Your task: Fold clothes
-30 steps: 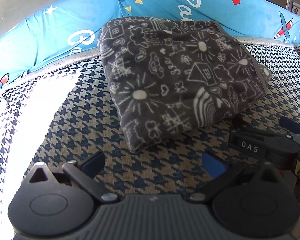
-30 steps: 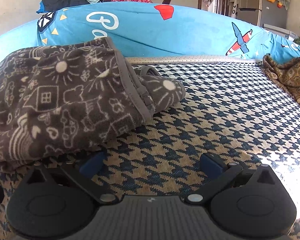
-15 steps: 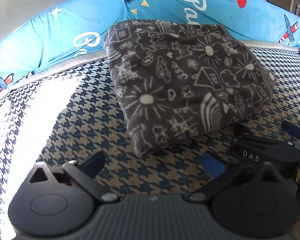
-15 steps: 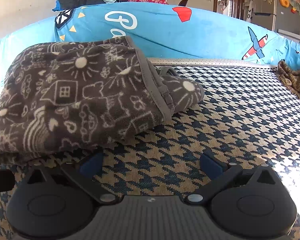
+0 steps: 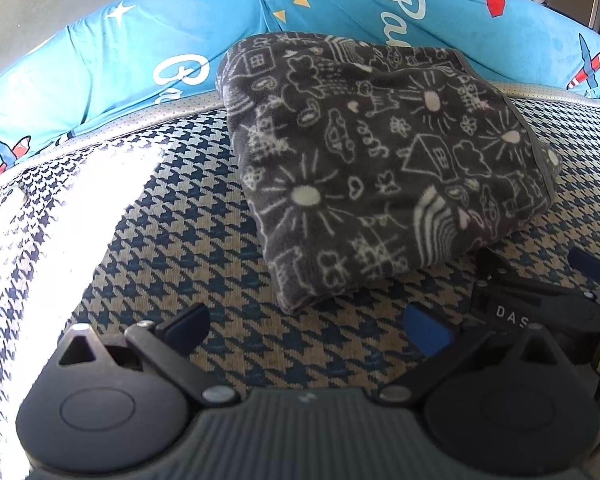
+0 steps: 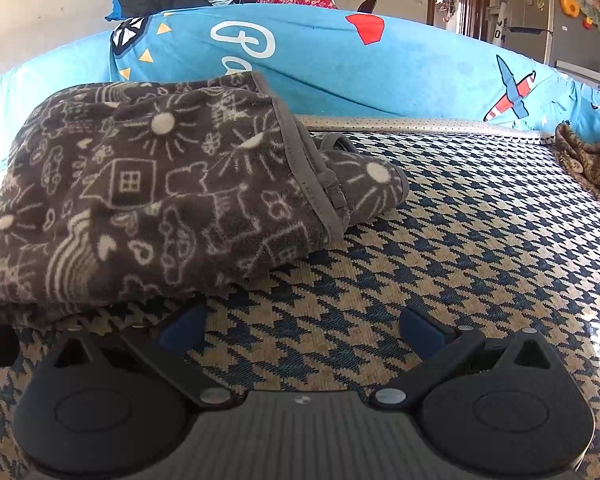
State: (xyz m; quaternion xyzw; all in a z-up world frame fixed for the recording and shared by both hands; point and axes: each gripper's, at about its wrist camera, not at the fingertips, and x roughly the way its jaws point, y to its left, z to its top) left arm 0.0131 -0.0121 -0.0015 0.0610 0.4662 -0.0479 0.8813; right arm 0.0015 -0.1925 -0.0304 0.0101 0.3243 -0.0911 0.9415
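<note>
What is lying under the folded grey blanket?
The blanket rests directly on the houndstooth cover, which shows all around it. A smaller grey piece pokes out on its right side. Anything beneath the blanket's middle is hidden.

- The folded garment [image 5: 384, 172] lay on the mat [image 5: 204, 240], ahead of the left gripper [image 5: 306, 326] and slightly right of its jaws.
- The bolster [image 5: 140, 60] ran behind it.
- The right gripper [image 6: 302, 326] sat right of the left one (garment ahead-left of its jaws).
- Another cloth [image 6: 592, 160] lay far right.
</note>
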